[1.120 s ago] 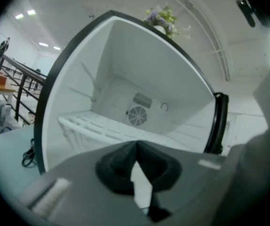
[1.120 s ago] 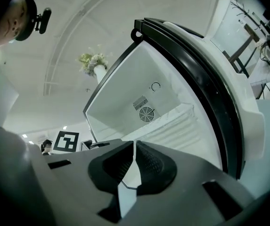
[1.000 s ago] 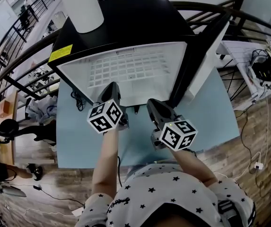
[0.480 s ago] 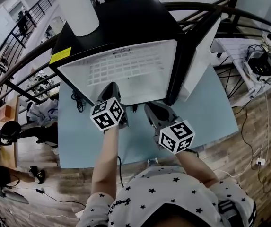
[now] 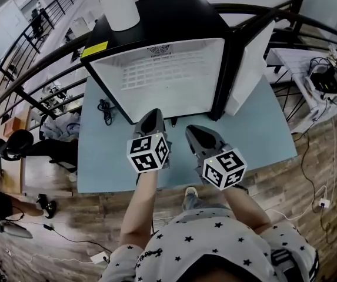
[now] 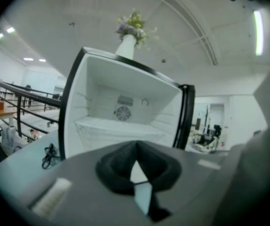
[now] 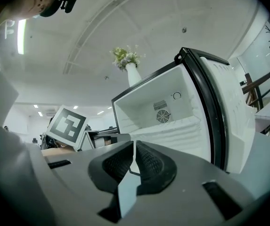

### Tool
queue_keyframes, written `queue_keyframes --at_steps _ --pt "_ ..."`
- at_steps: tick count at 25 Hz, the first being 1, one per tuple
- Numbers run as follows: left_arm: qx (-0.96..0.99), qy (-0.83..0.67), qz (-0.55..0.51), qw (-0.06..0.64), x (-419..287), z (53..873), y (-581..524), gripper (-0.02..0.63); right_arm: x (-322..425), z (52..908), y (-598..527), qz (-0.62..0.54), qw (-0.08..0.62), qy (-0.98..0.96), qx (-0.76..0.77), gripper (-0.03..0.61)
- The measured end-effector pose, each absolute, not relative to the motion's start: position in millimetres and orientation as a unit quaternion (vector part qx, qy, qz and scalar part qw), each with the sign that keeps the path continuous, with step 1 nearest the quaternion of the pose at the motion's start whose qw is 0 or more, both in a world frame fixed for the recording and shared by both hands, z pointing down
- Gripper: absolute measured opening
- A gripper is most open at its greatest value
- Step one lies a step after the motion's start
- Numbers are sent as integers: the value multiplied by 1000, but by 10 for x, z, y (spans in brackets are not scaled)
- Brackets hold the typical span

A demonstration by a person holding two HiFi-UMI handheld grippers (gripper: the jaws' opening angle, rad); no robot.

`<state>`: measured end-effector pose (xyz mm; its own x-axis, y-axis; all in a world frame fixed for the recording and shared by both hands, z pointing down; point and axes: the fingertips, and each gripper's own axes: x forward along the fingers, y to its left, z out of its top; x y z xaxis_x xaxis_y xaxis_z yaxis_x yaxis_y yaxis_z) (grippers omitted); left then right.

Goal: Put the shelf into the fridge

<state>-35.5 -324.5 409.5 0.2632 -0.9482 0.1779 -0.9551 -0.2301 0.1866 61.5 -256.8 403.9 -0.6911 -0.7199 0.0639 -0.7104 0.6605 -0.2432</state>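
Note:
The small black fridge (image 5: 162, 16) stands on a light blue table (image 5: 262, 128) with its door (image 5: 247, 69) swung open to the right. The white wire shelf (image 5: 156, 75) lies level inside the white cavity, seen as the shelf (image 6: 118, 126) across the middle and the shelf (image 7: 175, 131) below the rear fan. My left gripper (image 5: 152, 117) and right gripper (image 5: 193, 133) hover side by side just before the fridge's front edge. In the gripper views the left gripper (image 6: 135, 158) and right gripper (image 7: 134, 161) are both shut with nothing between the pads.
A white vase of flowers (image 6: 127, 41) stands on the fridge top. A coiled black cable (image 5: 104, 109) lies on the table left of the fridge. Black railings (image 5: 33, 81) run behind and to the left. A white rack with electronics (image 5: 327, 87) is at the right.
Both grippers have drawn back from the fridge opening toward the person and no longer overlap the cavity. The shelf stays inside. The head view has shifted.

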Motion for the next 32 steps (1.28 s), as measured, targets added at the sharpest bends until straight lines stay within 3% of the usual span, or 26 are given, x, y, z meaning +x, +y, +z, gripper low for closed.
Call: queue_keyframes --at_steps 19,32 --pt "774 -614 2 155 -316 4384 -1048 5 682 4167 -977 -118 10 914 -387 26" --pt "775 -610 1 163 -236 4535 -215 5 751 4250 -337 -117 16 920 -373 26"
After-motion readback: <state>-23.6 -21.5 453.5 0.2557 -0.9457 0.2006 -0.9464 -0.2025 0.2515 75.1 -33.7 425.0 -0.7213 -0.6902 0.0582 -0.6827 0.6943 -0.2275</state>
